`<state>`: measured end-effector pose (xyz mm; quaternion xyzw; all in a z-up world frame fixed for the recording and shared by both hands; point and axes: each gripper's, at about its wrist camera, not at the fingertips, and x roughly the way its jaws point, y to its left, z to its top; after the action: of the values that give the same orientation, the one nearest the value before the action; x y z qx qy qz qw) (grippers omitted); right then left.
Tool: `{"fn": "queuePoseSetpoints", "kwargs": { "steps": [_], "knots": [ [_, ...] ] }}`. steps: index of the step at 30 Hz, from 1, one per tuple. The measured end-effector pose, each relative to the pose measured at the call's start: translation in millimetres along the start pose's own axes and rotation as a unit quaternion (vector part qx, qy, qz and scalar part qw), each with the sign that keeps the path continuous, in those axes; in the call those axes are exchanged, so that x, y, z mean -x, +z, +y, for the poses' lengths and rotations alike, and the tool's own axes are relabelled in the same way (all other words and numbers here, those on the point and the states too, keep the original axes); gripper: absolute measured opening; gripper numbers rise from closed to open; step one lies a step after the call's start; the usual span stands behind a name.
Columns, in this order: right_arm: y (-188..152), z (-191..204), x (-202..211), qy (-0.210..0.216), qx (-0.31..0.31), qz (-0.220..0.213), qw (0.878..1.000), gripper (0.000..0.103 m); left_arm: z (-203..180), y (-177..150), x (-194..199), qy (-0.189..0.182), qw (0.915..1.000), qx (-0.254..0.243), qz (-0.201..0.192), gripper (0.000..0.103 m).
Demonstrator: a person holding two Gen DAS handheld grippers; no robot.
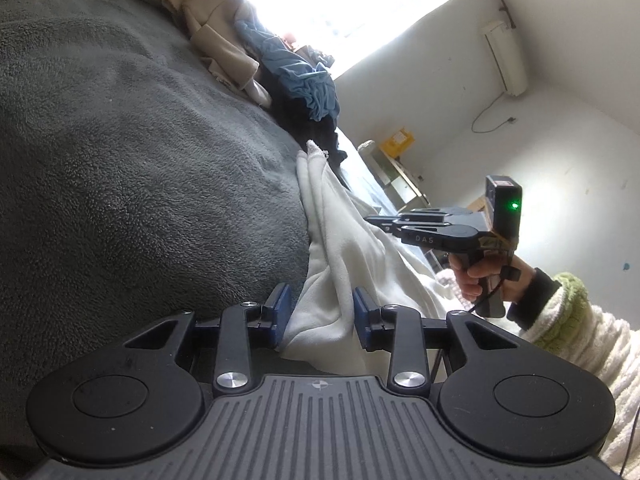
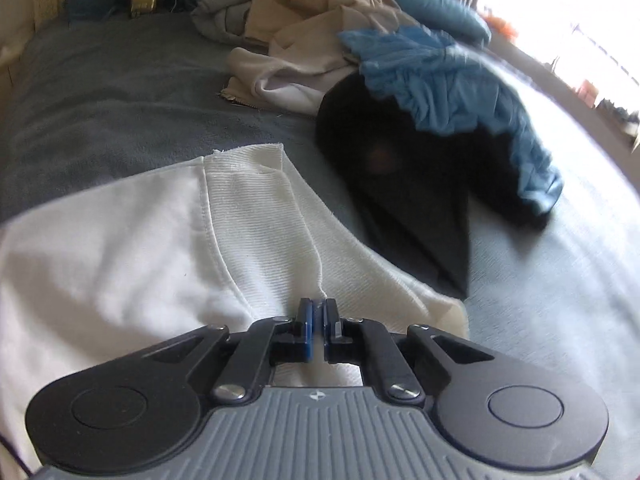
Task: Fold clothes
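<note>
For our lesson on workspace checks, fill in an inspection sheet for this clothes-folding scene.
Surface: grey fleece blanket on a bed.
Job's things: white garment, partly flat, ribbed hem towards the pile.
Clutter: unfolded pile of beige, blue and black clothes.
Grippers: left gripper, jaws open around a white fold; right gripper, jaws shut on the white garment.
Cables: cord hanging from a wall unit.
Surroundings: bright window, white walls.

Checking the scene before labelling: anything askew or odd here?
Nothing damaged. The white garment lies rumpled, its ribbed hem turned over at one corner. The right gripper is shut on it; the left gripper is open around an edge.
</note>
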<state>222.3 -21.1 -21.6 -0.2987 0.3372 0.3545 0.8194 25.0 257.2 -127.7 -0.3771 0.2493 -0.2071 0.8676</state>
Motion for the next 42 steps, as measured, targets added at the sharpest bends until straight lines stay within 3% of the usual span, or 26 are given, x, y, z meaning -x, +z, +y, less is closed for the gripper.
{"fn": "queuePoseSetpoints", "kwargs": {
  "steps": [7, 12, 16, 19, 20, 21, 23, 28, 31, 36, 42],
  "knots": [
    [15, 16, 15, -0.105, 0.047, -0.055, 0.992, 0.003, 0, -2, 2, -0.004, 1.0000, -0.004, -0.002, 0.033],
    [21, 17, -12, -0.127, 0.064, -0.036, 0.989, 0.003, -2, -4, 4, -0.004, 0.9999, -0.010, -0.002, 0.033],
    [13, 20, -36, -0.119, 0.056, -0.024, 0.991, 0.004, -2, -4, 4, -0.004, 0.9999, -0.011, 0.000, 0.033],
    [10, 13, -45, -0.109, 0.021, -0.027, 0.993, 0.005, -1, -3, 3, -0.003, 0.9999, -0.011, 0.001, 0.032],
    [11, 6, -42, -0.101, -0.008, -0.035, 0.994, 0.010, -1, -3, 4, -0.002, 0.9999, -0.011, 0.001, 0.032],
    [12, -4, -37, -0.089, -0.043, -0.044, 0.994, 0.014, -1, -3, 4, -0.002, 0.9999, -0.010, 0.002, 0.032],
    [10, -28, -17, -0.073, -0.119, -0.070, 0.988, 0.035, 0, -1, 3, -0.001, 1.0000, -0.006, 0.002, 0.032],
    [-19, -91, 61, -0.061, -0.282, -0.140, 0.947, 0.036, -7, -1, 17, 0.014, 0.9994, -0.015, -0.030, 0.032],
    [-55, -112, 122, -0.074, -0.307, -0.171, 0.933, 0.036, -17, 4, 27, 0.016, 0.9976, -0.021, -0.064, 0.032],
    [-109, -113, 183, -0.136, -0.250, -0.139, 0.948, 0.036, -50, 19, 12, 0.009, 0.9955, -0.064, -0.070, 0.033],
    [-167, -110, 183, -0.175, -0.214, -0.066, 0.959, 0.036, -90, 34, -55, 0.006, 0.9952, -0.094, -0.028, 0.033]
  ]
}}
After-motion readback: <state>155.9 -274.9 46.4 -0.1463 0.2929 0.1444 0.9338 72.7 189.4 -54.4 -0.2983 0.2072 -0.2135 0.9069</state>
